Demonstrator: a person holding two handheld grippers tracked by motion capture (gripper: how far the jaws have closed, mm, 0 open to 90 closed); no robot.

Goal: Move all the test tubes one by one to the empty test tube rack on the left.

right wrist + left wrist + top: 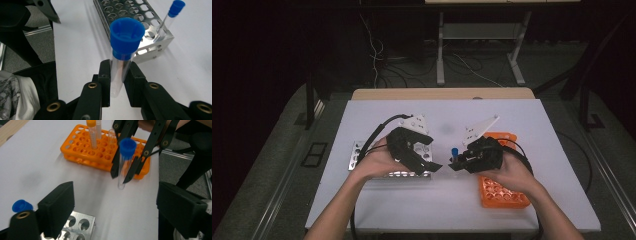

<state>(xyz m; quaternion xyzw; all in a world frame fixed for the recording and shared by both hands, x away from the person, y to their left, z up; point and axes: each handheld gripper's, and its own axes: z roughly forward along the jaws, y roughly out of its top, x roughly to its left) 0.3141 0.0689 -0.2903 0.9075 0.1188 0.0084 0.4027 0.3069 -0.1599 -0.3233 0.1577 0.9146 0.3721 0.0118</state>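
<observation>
My right gripper [120, 82] is shut on a clear test tube with a blue cap [126, 37] and holds it upright above the white table. In the high view this tube [454, 152] sits at the tips of the right gripper [457, 162], between the two hands. My left gripper [115, 207] stands open with nothing between its jaws, and it faces the held tube [123, 167] from a short way off. In the high view the left gripper [432, 152] hovers over the right end of the silver metal rack [357, 156].
An orange rack [100, 153] behind the held tube carries an orange-capped tube [91, 132] and a couple more. The silver rack [135, 15] holds one blue-capped tube [175, 7] at its corner. The white table [522, 120] ends close behind the racks.
</observation>
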